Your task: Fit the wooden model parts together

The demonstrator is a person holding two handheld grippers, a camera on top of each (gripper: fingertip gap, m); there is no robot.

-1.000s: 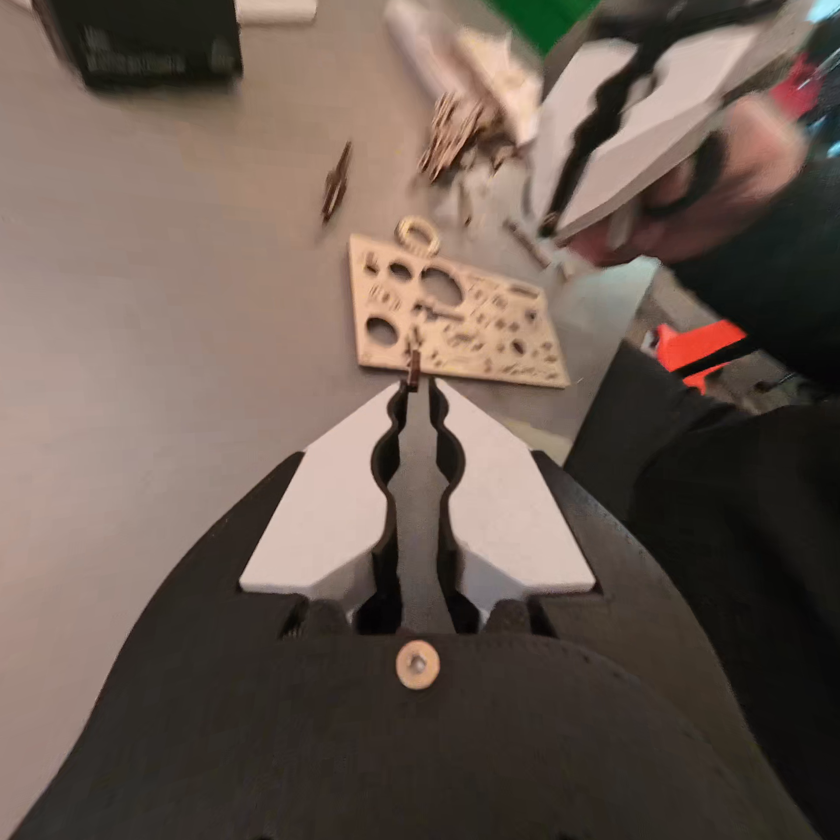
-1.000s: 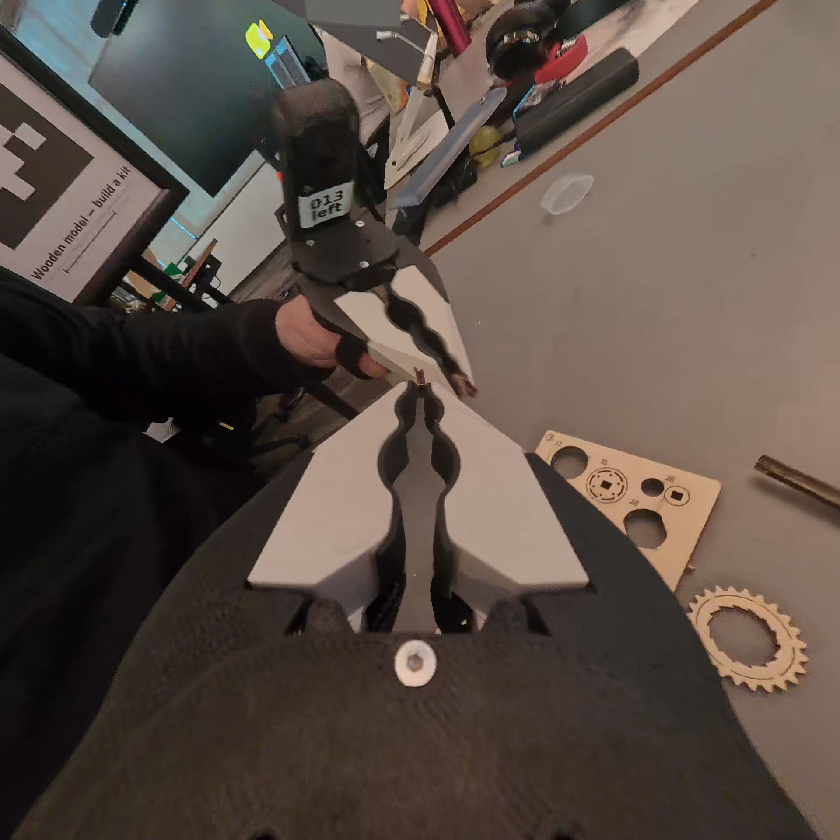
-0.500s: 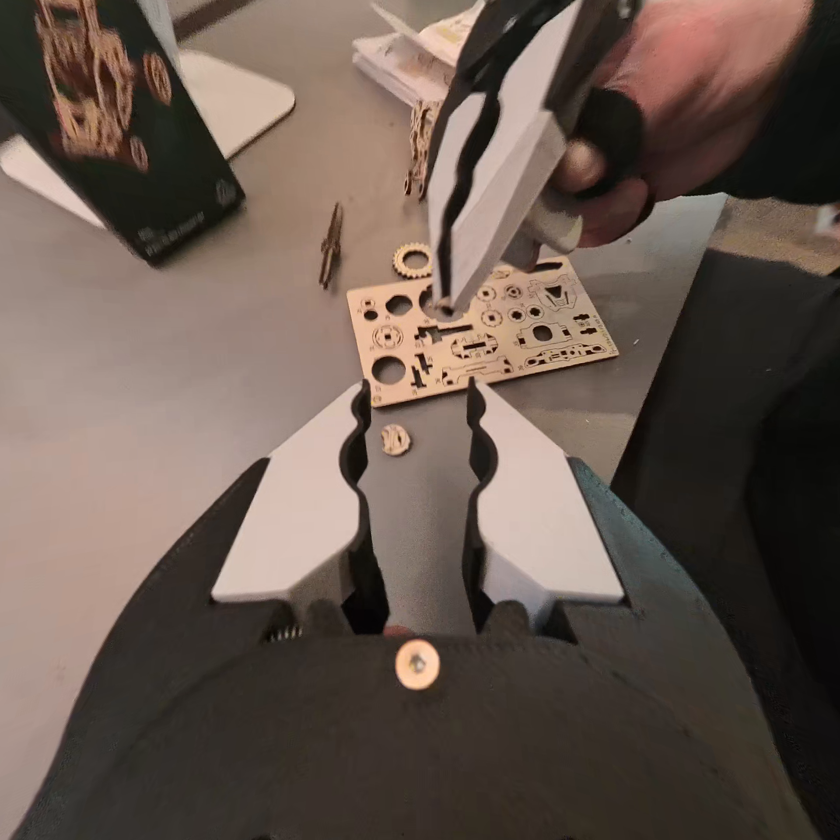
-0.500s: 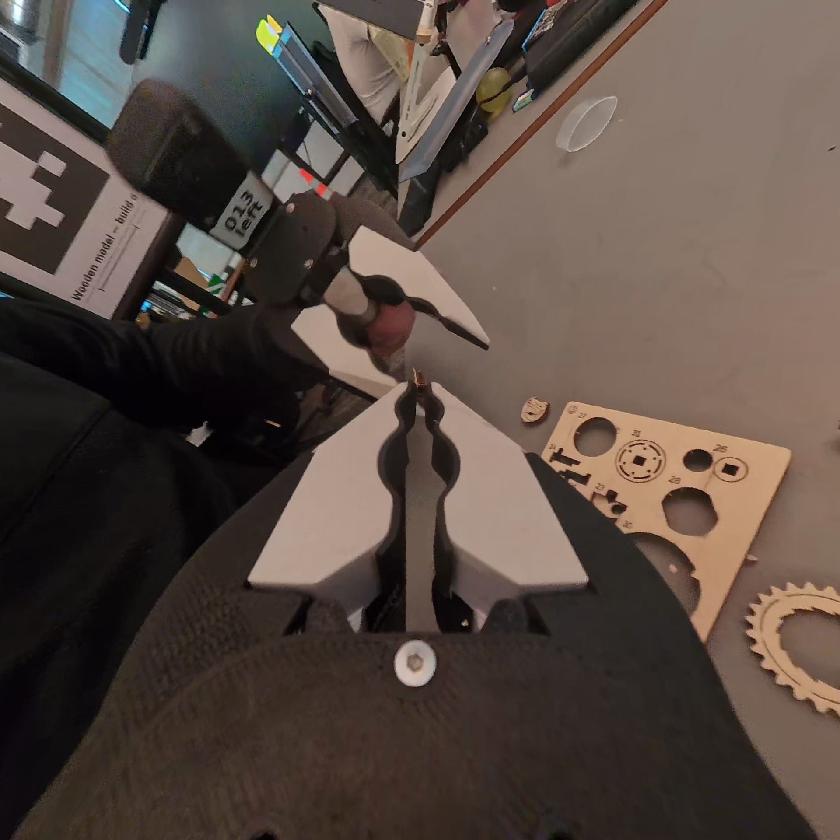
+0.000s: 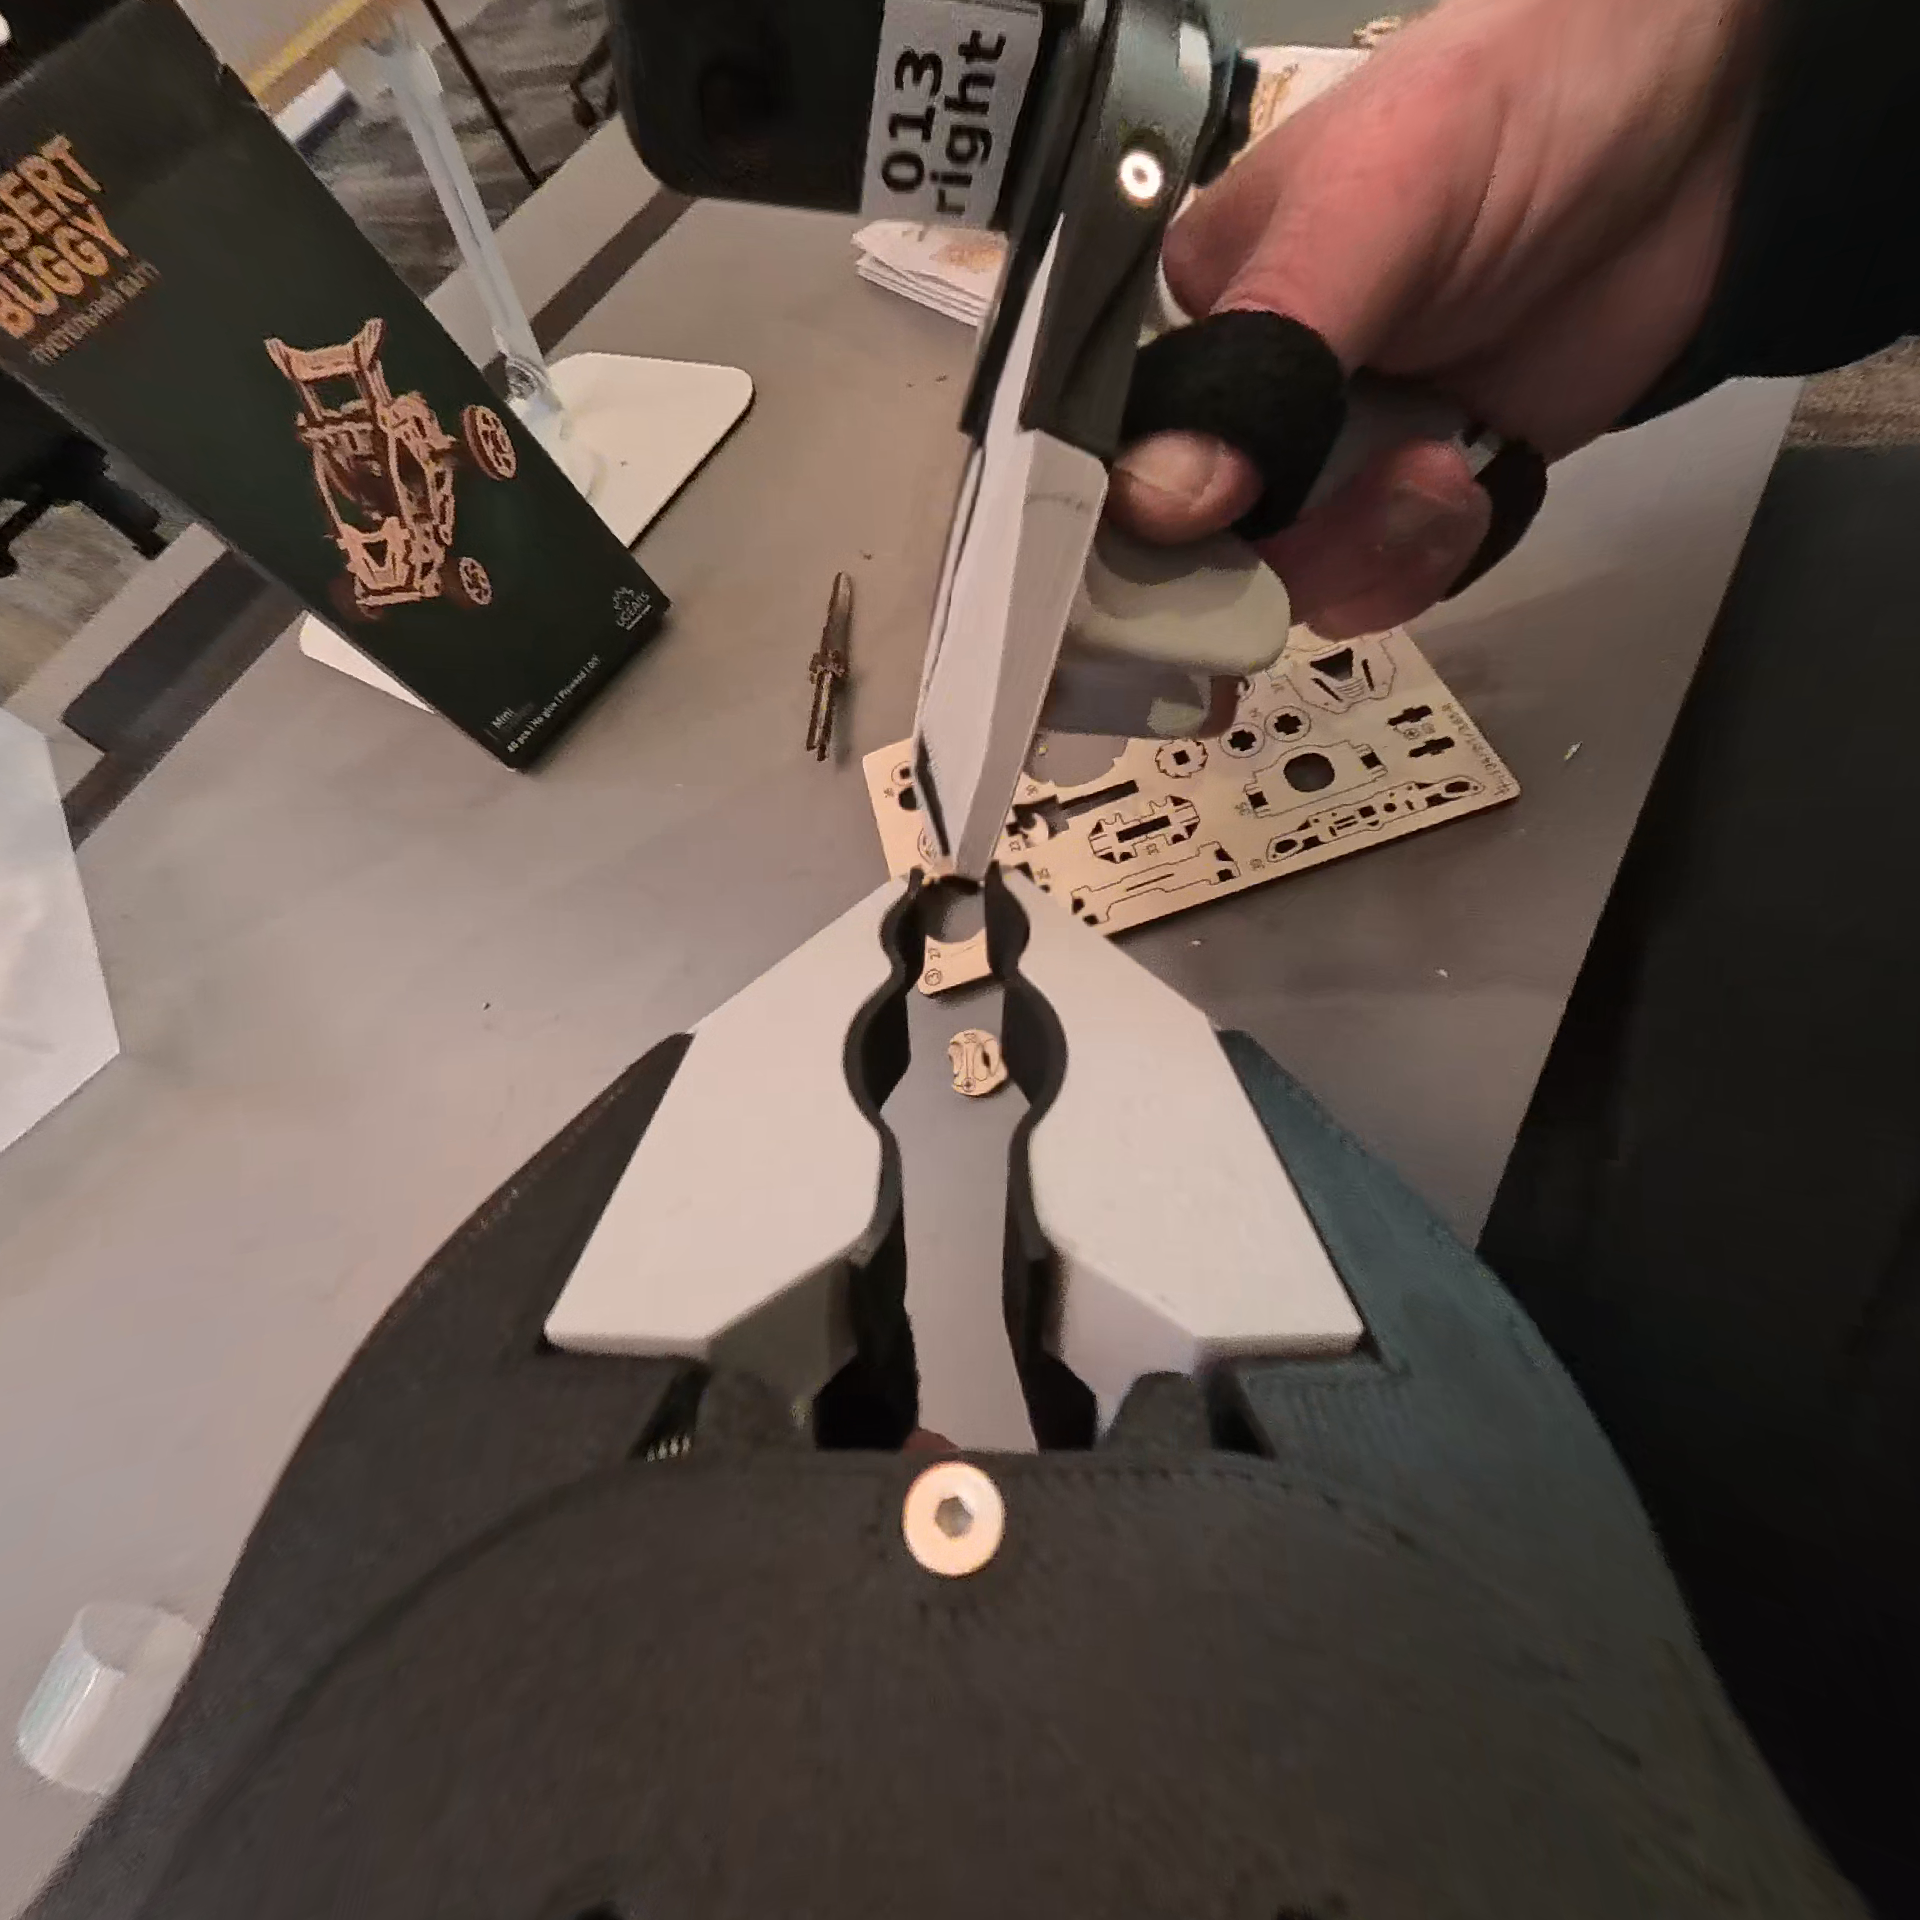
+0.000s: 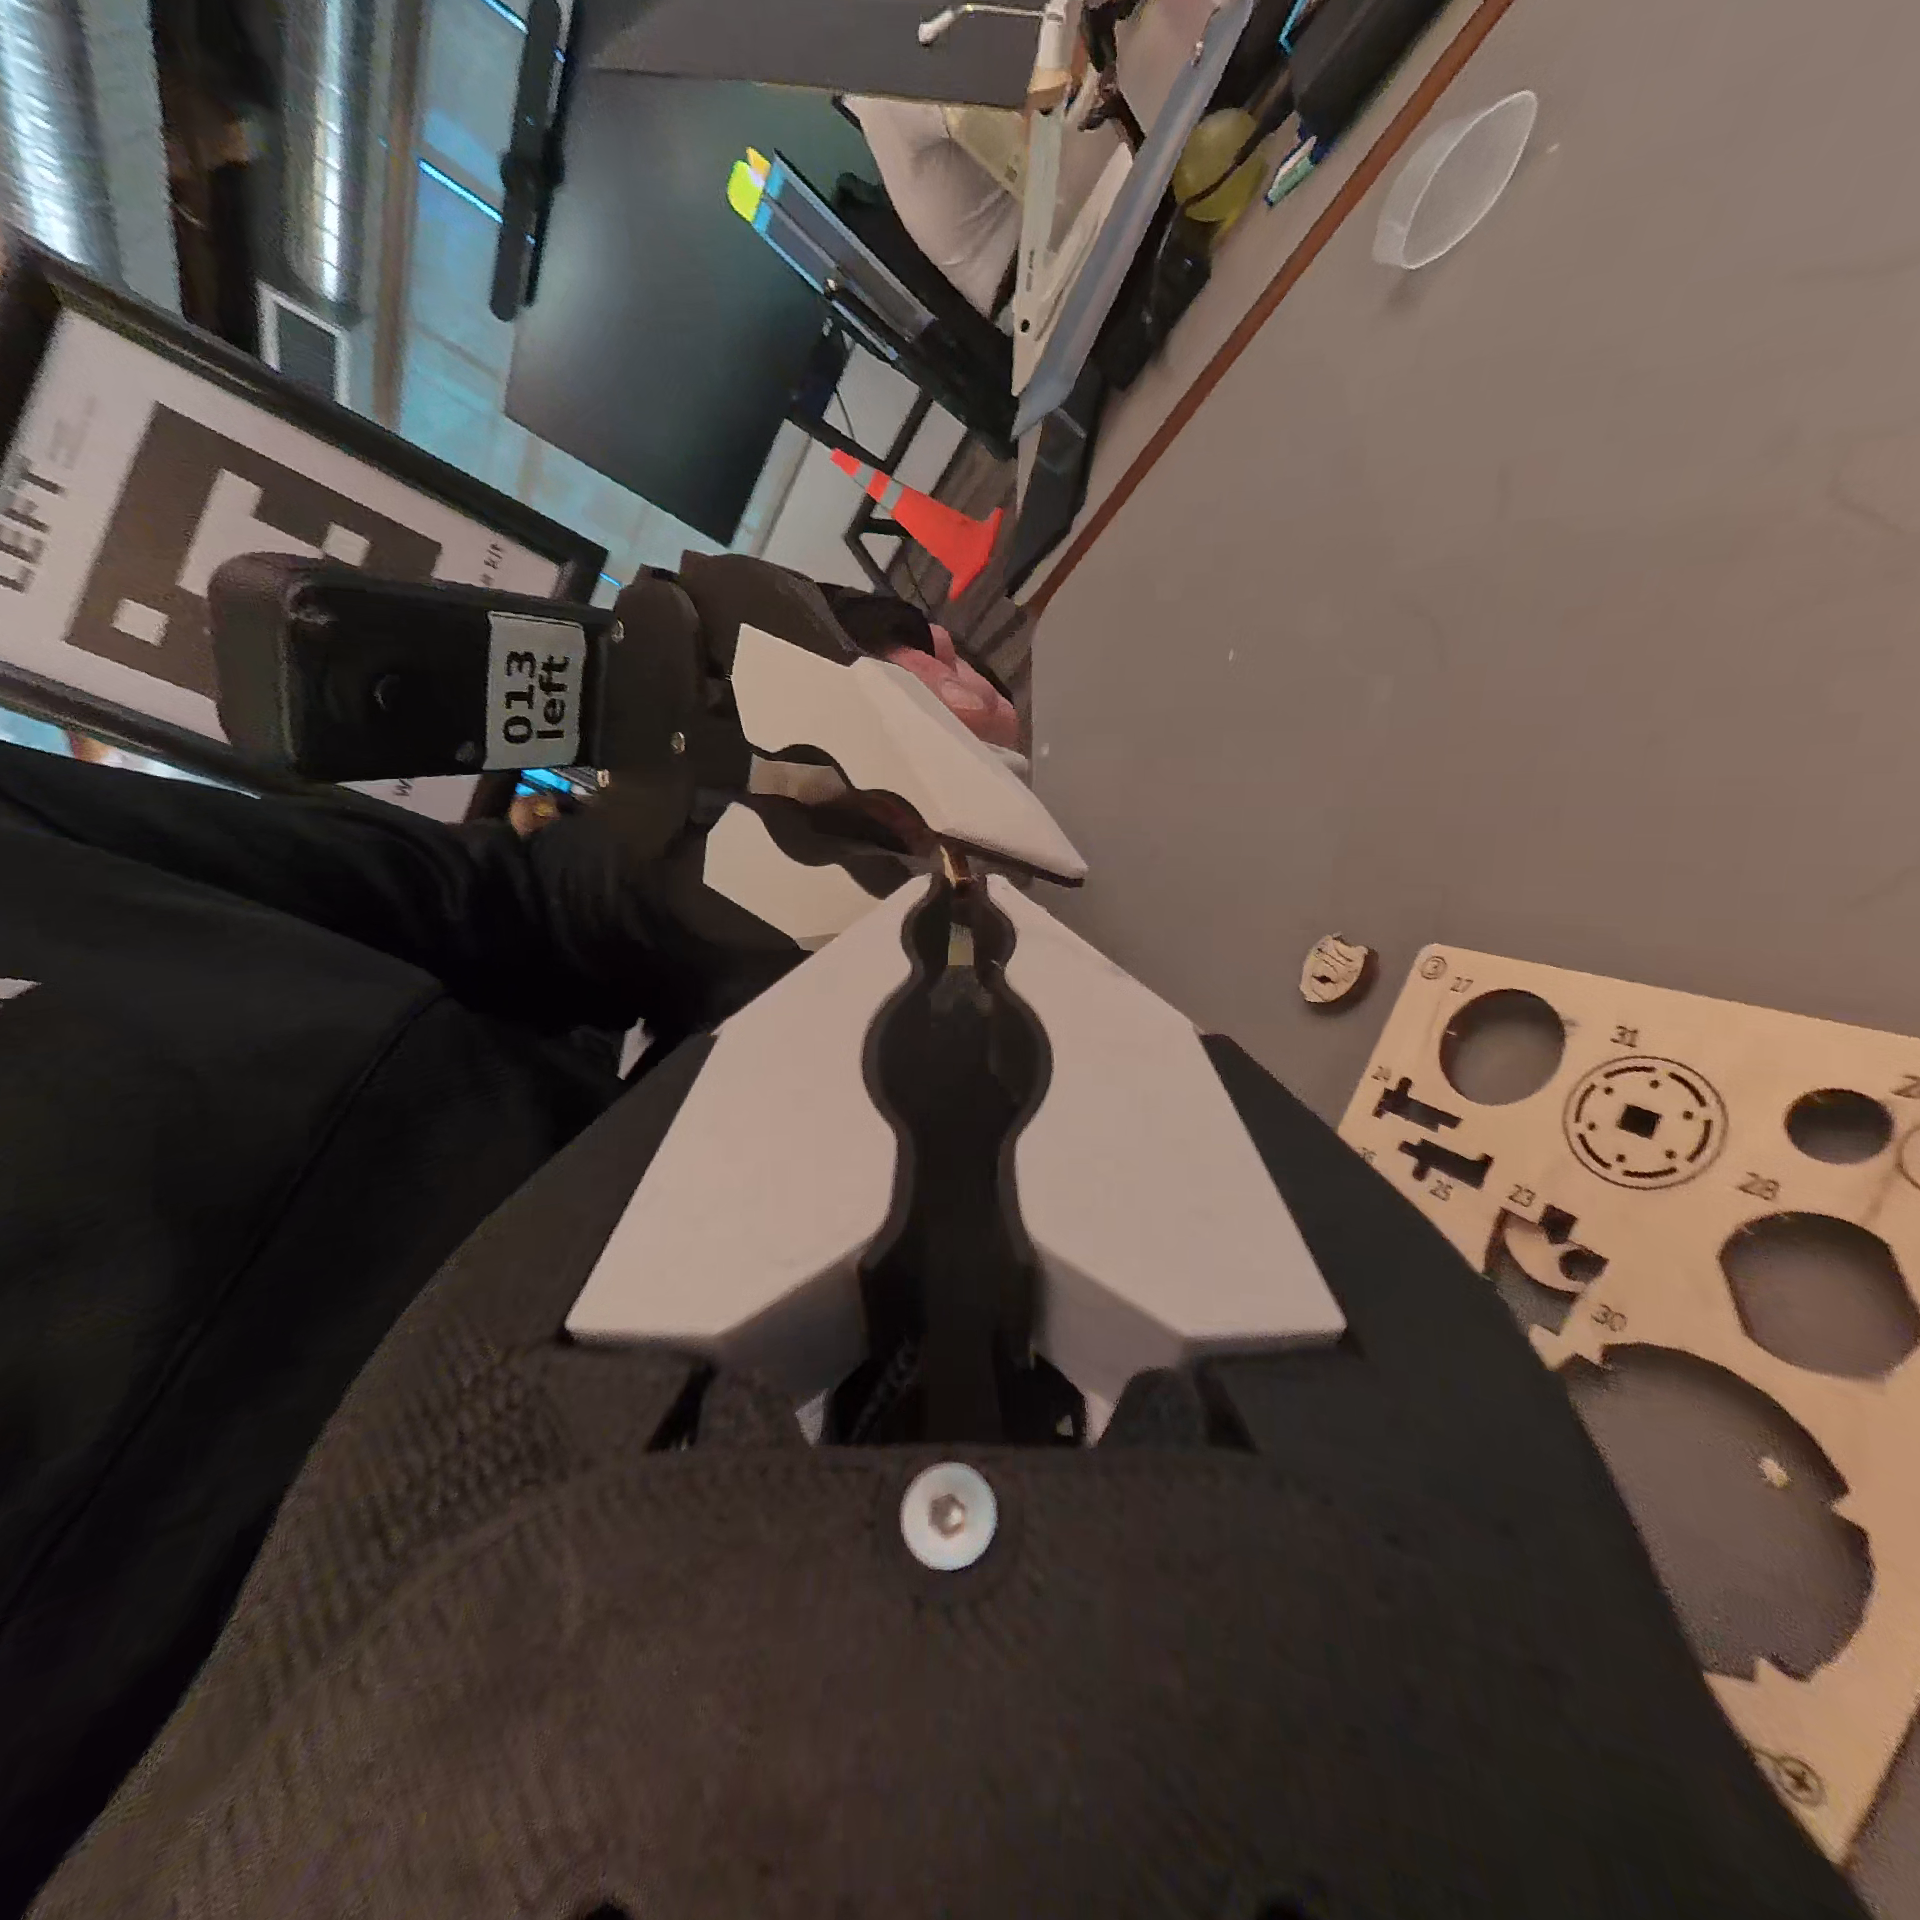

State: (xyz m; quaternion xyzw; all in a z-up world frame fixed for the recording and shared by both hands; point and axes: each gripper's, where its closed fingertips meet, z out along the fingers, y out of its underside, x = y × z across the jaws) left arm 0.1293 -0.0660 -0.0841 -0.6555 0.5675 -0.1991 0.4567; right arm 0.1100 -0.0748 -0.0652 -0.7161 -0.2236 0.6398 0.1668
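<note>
At frame centre, the left tool [image 5: 954,902] stood slightly apart, empty, over the wooden sheet [image 5: 1195,821]; the right tool [image 6: 954,896] clamped a small wooden piece [image 6: 952,871].

A dark kit box [image 5: 312,416] leans at the back left of the grey table [image 5: 364,987], propped against a white stand [image 5: 623,416]. Folded paper sheets [image 5: 925,270] lie farther back. Across the table, a clear plastic cup [image 6: 1455,177] lies on its side, and beyond the edge stands an orange traffic cone [image 6: 935,520].
</note>
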